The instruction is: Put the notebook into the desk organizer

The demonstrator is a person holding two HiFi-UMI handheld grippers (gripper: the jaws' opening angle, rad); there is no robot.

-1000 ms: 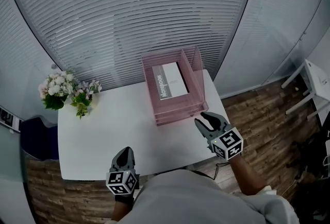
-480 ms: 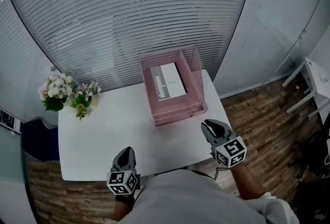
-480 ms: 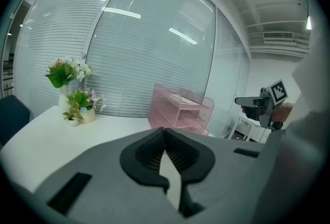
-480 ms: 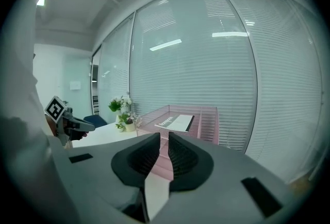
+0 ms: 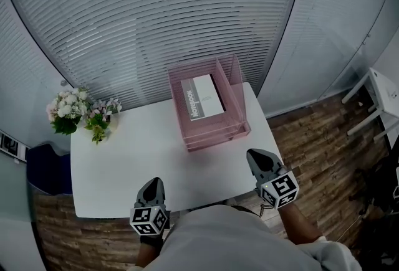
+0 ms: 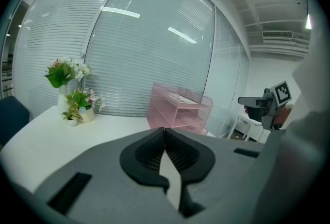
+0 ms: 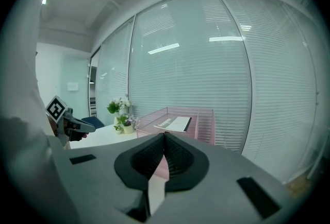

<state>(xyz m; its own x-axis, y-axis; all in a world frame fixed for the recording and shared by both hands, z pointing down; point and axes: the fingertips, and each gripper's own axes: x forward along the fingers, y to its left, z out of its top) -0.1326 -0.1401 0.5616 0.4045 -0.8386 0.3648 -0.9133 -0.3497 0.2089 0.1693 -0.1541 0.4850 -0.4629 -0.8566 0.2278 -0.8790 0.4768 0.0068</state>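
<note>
A white and grey notebook (image 5: 202,96) lies flat in the top tray of the pink desk organizer (image 5: 235,128) at the back right of the white table (image 5: 137,157). The same notebook (image 7: 175,123) shows in the right gripper view, on top of the organizer (image 7: 206,130). My right gripper (image 5: 255,157) hovers at the table's front right corner, shut and holding nothing. My left gripper (image 5: 151,186) is at the front edge, left of centre, also shut and holding nothing. In the left gripper view, the organizer (image 6: 178,111) stands well beyond the left gripper (image 6: 165,130).
A small vase of white flowers (image 5: 80,109) stands at the table's back left corner. Slatted blinds (image 5: 156,8) run behind the table. A white stand (image 5: 378,101) sits on the wooden floor (image 5: 318,145) to the right. A dark blue chair (image 5: 47,170) is left of the table.
My right gripper has shut its jaws and drawn back from the organizer toward the table's front right corner. The left gripper has stayed in place.
</note>
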